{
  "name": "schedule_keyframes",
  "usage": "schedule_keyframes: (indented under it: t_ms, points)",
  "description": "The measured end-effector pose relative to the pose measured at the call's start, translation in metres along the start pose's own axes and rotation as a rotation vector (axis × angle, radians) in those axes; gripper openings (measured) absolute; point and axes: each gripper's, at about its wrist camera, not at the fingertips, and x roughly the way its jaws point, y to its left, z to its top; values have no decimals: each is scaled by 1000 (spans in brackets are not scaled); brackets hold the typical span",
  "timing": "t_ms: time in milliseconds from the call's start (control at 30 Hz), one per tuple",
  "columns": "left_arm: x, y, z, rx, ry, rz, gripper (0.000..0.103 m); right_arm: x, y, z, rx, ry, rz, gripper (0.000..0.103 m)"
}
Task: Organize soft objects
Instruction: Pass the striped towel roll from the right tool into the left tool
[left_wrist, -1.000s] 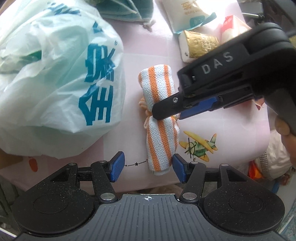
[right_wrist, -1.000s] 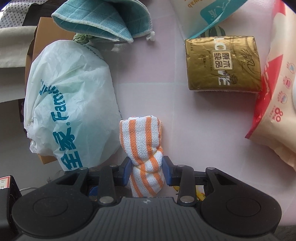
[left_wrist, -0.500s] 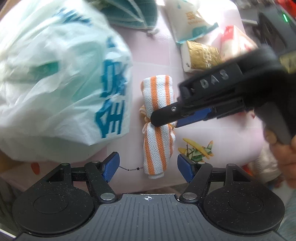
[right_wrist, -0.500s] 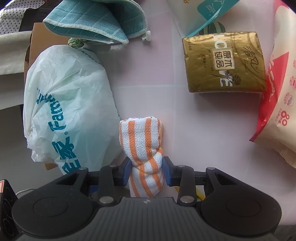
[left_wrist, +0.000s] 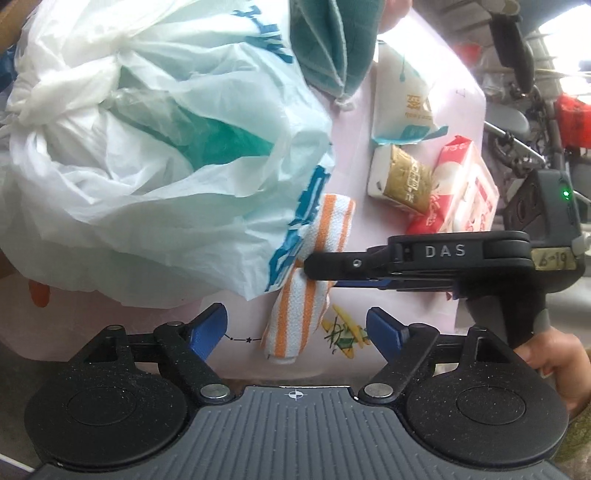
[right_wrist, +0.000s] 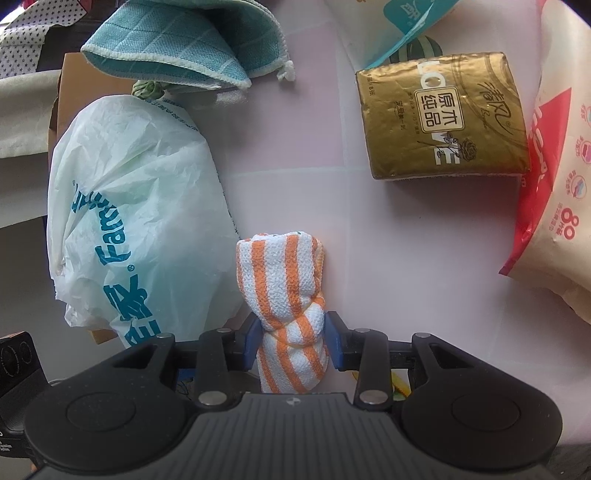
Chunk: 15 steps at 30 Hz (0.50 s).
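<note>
On the pink table (right_wrist: 369, 221), right gripper (right_wrist: 293, 341) pinches the striped towel roll (right_wrist: 284, 295) beside the plastic bag (right_wrist: 129, 221). Left gripper (left_wrist: 295, 328), jaws opening, has released and backed off; roll now rests with one hand

Soft daylight lit both views evenly, with only faint shadows. Fisheye bending curved the edges, and dark corners ringed the right wrist view. The upper right of the left wrist view was washed out.

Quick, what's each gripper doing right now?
Left gripper: jaws opening, nothing pressed between them.
Right gripper: shut on the rolled orange-and-white striped towel.
</note>
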Motion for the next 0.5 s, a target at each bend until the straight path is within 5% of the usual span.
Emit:
schedule_keyframes:
  t_ms: [333,500]
  points:
    - [-3,9,-8,-132,-43,-13,74,0,2,-2,-7,-3,-2,14]
    - [-3,7,-12,-74,-32,62,74,1,3,-3,-5,-3,1,14]
